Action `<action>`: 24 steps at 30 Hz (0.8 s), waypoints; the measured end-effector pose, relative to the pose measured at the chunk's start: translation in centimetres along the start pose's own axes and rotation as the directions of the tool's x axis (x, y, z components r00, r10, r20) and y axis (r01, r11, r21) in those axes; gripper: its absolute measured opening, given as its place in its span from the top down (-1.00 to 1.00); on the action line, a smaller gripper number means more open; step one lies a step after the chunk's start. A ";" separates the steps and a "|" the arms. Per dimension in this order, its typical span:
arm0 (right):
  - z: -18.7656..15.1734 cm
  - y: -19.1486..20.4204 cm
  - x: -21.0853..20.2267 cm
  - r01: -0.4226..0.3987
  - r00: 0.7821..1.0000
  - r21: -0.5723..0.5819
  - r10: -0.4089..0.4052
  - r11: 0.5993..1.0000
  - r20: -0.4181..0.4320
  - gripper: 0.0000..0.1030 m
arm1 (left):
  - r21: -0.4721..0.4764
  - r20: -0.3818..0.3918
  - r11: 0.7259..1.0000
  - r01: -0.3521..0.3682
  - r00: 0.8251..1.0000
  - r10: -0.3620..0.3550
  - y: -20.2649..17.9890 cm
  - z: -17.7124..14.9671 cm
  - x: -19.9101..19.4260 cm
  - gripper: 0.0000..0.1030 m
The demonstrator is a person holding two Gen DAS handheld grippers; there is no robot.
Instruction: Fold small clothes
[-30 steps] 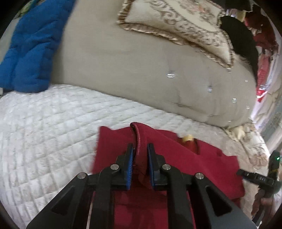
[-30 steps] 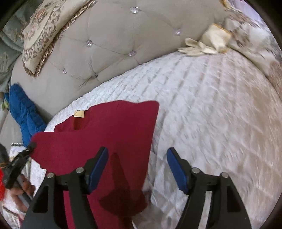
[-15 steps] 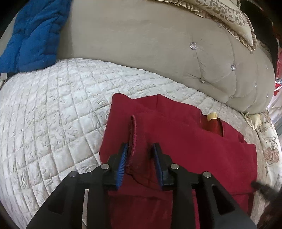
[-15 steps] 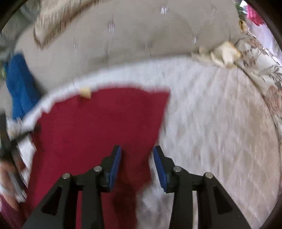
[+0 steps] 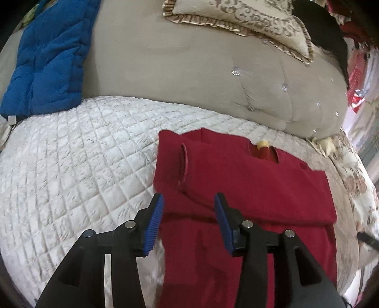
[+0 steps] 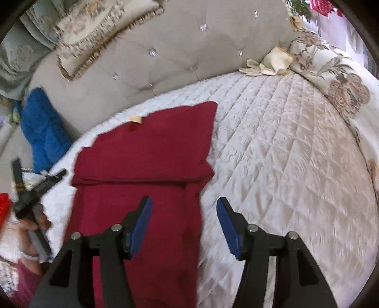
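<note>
A dark red garment point(image 5: 248, 189) lies flat on the quilted white bedspread point(image 5: 83, 165), both sleeves folded in over its body, a tan label point(image 5: 263, 143) at the neck. My left gripper point(image 5: 188, 213) hovers above the garment's near left part with its jaws opening; the folded sleeve cuff point(image 5: 184, 165) lies free just beyond the blue pads, nothing pressed between them. In the right wrist view the same red garment point(image 6: 146, 154) spreads to the left, and my right gripper point(image 6: 184, 220) hangs over its right edge, jaws opening and empty.
A tufted beige headboard point(image 5: 189, 78) runs behind the bed, an embroidered pillow point(image 5: 248, 21) leaning on it. A blue padded cloth point(image 5: 49, 52) lies at the far left. Cream cloth point(image 6: 270, 62) and a floral quilt point(image 6: 336, 78) sit at the far right. A hand point(image 6: 30, 227) holds the other gripper.
My left gripper let go of the sleeve cuff and drew back; the cuff now lies on the garment. My right gripper narrowed, then widened again, and shifted right toward the garment's edge.
</note>
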State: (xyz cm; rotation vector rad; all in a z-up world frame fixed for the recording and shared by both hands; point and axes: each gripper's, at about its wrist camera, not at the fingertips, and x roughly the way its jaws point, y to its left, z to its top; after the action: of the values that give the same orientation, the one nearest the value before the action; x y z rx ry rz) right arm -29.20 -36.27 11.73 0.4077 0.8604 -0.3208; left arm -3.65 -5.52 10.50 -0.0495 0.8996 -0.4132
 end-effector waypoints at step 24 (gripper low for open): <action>-5.4 2.2 -5.4 -0.086 0.996 -0.092 0.085 0.992 -0.024 -0.64 | 0.097 0.105 0.985 -0.142 0.986 0.131 -5.1 -5.9 -9.6 0.31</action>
State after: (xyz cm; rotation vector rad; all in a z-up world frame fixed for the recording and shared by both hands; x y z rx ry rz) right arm -35.13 -31.23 13.34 0.3604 0.8712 -0.1971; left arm -15.15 -5.95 15.05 0.0872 0.7782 -0.3263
